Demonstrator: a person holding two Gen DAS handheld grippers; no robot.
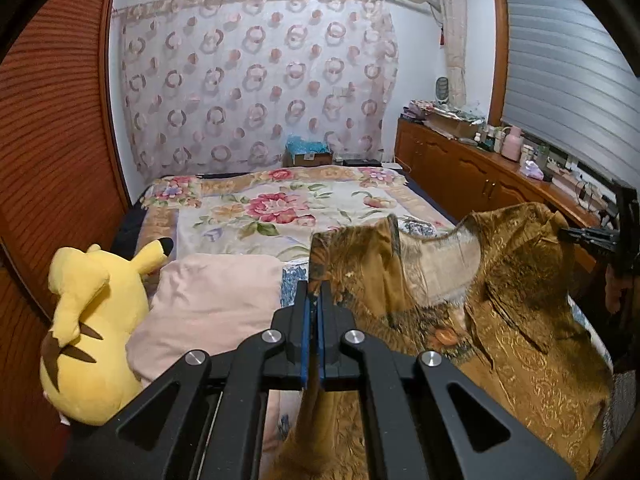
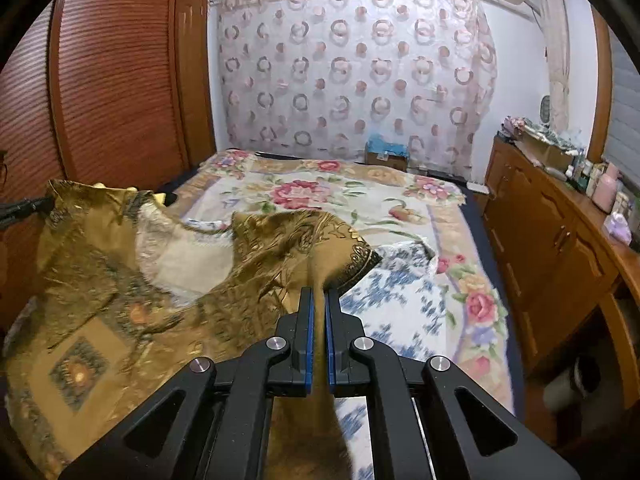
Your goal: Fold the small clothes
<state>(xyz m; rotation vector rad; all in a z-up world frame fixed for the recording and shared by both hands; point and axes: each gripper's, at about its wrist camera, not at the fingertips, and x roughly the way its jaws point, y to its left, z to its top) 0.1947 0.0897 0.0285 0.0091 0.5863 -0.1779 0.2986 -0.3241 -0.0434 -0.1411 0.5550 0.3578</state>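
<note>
A golden-brown patterned garment with a pale lining hangs spread above the bed, held up at two corners. My left gripper is shut on its left edge, with cloth pinched between the blue pads. In the right wrist view the same garment stretches leftward from my right gripper, which is shut on its right edge near a dark-trimmed cuff. The right gripper also shows at the far right of the left wrist view, and the left gripper at the far left of the right wrist view.
The bed carries a floral cover, with a blue-and-white cloth under the garment. A yellow plush toy and a pink pillow lie at the left. A wooden cabinet crowded with bottles runs along the right; louvred wardrobe doors stand at the left.
</note>
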